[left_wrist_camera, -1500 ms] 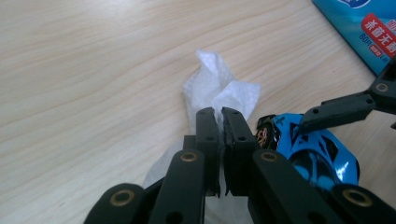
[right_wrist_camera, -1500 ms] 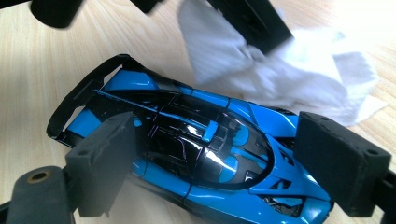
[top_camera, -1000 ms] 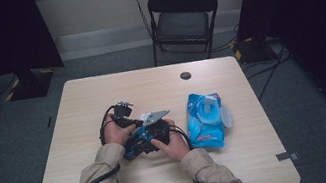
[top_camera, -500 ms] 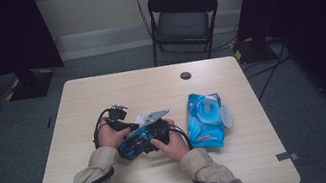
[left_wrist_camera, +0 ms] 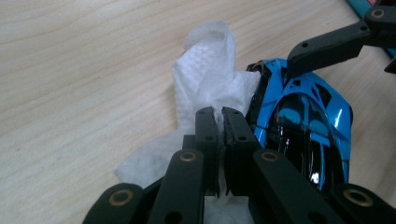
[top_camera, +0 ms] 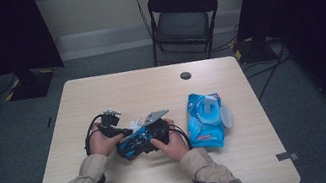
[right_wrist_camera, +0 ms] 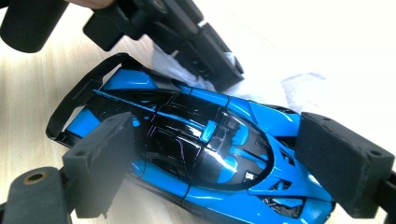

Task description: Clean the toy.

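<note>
Two grippers meet over a blue and black toy car (right_wrist_camera: pixel 187 149) at the lower centre of the high view, on the wooden table (top_camera: pixel 114 87). The left gripper (left_wrist_camera: pixel 219 128) has its jaws pinched together on a white wet wipe (left_wrist_camera: pixel 205 79), and since a second ago it has slid from the left of the frame toward the car, so the wipe now presses against the car's end, at centre right of the left gripper view. The right gripper (right_wrist_camera: pixel 224 163) has not shifted; its jaws straddle the car's flanks, but whether the pads actually press on the body I cannot tell. I judge the wiping stroke to be underway, the car being steadied meanwhile. The blue wipes packet (top_camera: pixel 208 118) lies just right of the hands.
</note>
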A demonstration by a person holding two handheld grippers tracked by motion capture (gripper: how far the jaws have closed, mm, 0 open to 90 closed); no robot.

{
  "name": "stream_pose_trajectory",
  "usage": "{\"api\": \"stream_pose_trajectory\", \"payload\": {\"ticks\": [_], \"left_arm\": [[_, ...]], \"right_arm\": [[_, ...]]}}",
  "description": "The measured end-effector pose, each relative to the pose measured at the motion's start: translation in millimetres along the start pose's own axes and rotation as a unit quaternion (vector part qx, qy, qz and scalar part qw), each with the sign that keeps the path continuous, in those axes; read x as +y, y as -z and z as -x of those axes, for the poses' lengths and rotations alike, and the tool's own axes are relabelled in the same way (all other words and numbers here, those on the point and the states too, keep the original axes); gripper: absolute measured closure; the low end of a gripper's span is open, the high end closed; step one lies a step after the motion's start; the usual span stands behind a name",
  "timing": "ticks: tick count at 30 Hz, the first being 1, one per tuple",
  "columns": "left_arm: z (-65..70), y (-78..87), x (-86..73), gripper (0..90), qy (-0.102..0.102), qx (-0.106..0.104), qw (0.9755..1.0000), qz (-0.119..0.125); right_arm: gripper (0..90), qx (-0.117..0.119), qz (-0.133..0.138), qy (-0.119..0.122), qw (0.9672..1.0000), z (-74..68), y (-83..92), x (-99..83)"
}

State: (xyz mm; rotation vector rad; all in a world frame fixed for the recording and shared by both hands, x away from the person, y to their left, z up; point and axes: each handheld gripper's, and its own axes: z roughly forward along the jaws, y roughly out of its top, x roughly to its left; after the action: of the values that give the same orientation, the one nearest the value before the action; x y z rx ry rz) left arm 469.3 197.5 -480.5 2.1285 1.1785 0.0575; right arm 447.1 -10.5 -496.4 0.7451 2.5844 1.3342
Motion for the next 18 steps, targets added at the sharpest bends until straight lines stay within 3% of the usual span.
{"api": "stream_pose_trajectory", "payload": {"ticks": [18], "left_arm": [[-11.8,21.1,-21.2,85.9,0.021,0.0,0.9998,0.001]], "right_arm": [[11.9,-0.005,-0.004,0.002,1.0,-1.0,0.5,0.8]]}}
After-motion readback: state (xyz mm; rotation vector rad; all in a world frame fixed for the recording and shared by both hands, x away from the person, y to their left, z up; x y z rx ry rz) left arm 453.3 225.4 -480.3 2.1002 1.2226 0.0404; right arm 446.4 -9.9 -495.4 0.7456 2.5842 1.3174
